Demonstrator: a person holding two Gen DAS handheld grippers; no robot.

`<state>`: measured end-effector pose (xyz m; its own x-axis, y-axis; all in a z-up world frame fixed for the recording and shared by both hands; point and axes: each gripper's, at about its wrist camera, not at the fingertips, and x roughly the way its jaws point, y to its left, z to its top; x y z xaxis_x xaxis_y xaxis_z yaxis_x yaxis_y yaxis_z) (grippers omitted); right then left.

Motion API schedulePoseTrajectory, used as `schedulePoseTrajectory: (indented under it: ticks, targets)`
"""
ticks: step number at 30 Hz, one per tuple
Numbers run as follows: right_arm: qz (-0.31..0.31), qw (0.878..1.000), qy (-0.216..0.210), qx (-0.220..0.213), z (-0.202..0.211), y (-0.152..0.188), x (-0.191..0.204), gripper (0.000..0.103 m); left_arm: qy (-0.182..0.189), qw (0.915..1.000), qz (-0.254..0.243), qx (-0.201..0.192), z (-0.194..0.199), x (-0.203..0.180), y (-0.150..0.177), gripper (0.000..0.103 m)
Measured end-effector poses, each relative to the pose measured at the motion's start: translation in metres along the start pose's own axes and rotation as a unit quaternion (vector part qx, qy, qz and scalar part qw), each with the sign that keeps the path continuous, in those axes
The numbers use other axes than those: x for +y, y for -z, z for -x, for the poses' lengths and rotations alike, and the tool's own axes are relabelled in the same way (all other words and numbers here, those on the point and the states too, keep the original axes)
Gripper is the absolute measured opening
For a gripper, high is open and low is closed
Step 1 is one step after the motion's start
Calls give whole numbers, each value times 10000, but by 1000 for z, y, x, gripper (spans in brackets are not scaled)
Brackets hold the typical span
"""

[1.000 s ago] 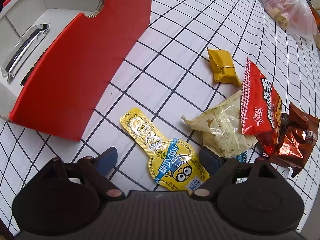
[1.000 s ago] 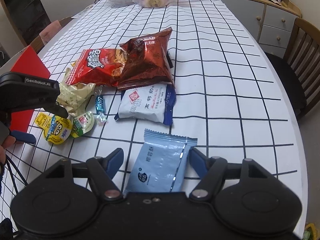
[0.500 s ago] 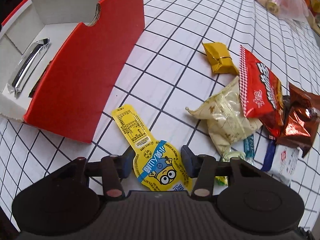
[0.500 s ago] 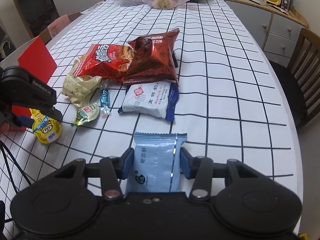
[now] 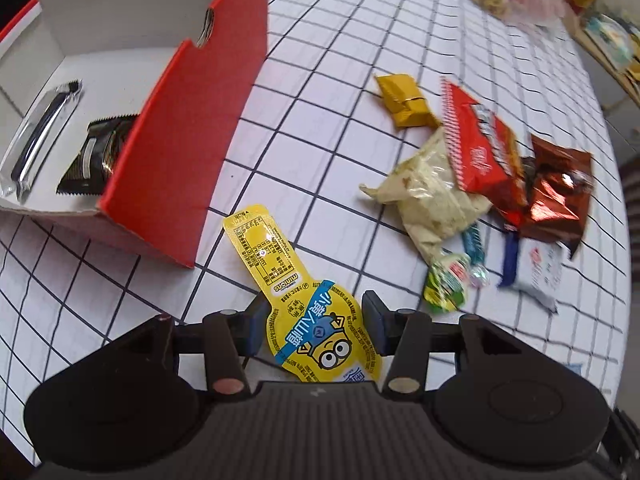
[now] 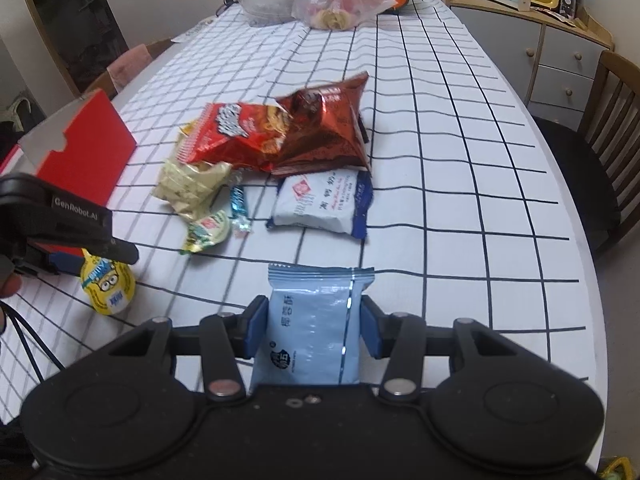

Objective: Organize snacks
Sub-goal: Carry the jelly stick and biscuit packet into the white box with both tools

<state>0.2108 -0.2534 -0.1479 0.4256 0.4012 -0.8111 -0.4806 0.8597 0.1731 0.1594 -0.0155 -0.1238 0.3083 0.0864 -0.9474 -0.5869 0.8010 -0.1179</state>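
My left gripper [image 5: 316, 326] is shut on the round end of a yellow minion snack pouch [image 5: 288, 288], lifted a little off the table; the pouch also shows in the right wrist view [image 6: 106, 286]. The red and white box [image 5: 176, 120] stands just to its left and holds a silver packet [image 5: 36, 136] and a dark packet [image 5: 96, 156]. My right gripper [image 6: 314, 326] is shut on a light blue snack packet [image 6: 316, 328], held above the table. A pile of snacks lies ahead: red chip bag [image 6: 236, 136], dark red bag [image 6: 324, 128], white packet [image 6: 320, 204].
A cream bag [image 5: 432, 196], a gold packet [image 5: 404, 100], a green candy [image 5: 446, 284] and a blue candy [image 5: 474, 240] lie on the checked tablecloth [image 6: 440, 160]. Plastic bags [image 6: 340, 4] stand at the far end. A chair [image 6: 600, 136] and a cabinet are on the right.
Both grippers have closed on their snacks, the left on the yellow pouch and the right on the blue packet, and both have lifted them off the table.
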Motion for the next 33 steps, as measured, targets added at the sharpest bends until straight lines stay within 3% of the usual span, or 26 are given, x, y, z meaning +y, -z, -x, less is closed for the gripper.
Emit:
schedulePoseTrajectory:
  ticks: [11,20,33]
  targets:
    - [47,9993,-236,-283,37,-10,28,46,541,9971,-429,-312,49,18,8,48]
    - [338,9972,-373,-561,59,-29,72,46,732,9932,-754,-505,87,36,-3,48]
    - [850,9908,-610,-855,64,-58,160,46,898,9886,-729,-969,131,106,-37,48]
